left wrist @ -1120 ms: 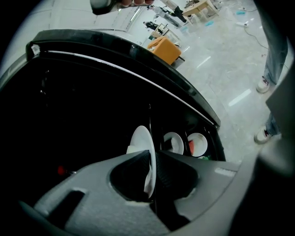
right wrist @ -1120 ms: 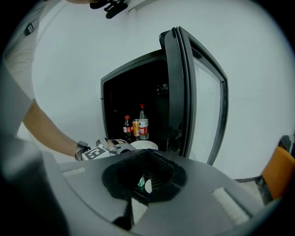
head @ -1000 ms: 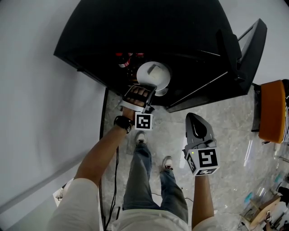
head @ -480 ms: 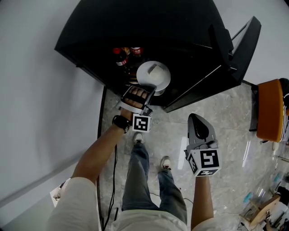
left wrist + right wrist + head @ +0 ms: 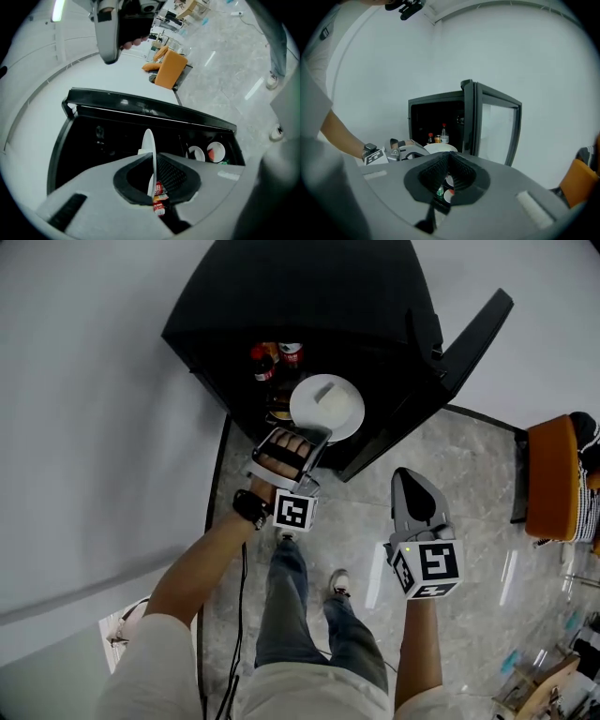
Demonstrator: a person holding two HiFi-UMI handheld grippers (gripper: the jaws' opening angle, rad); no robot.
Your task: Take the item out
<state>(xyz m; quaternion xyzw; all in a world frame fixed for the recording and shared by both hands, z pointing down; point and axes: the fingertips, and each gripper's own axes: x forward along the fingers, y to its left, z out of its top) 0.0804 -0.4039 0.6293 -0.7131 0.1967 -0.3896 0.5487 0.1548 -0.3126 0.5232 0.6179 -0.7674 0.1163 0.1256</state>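
The left claw is clamping the plate, which is showing edge-on in its own view and round from overhead. The right claw is resting closed, empty.

Person, seen from above.
- Top: white shirt with short sleeves.
- Legs: blue jeans.
- Feet: light trainers.
- Left wrist: black watch on a black strap.
- Tool, left hand: the left gripper has a pale grey shell and an open-frame handle. A white cube with black square markers sits at its rear.
- Tool, right hand: the right gripper has the same grey shell, tapering to a rounded tip, with a black inset on top. It carries a matching marker cube.
- Jaw lining: black ribbed pads set in a black collar.
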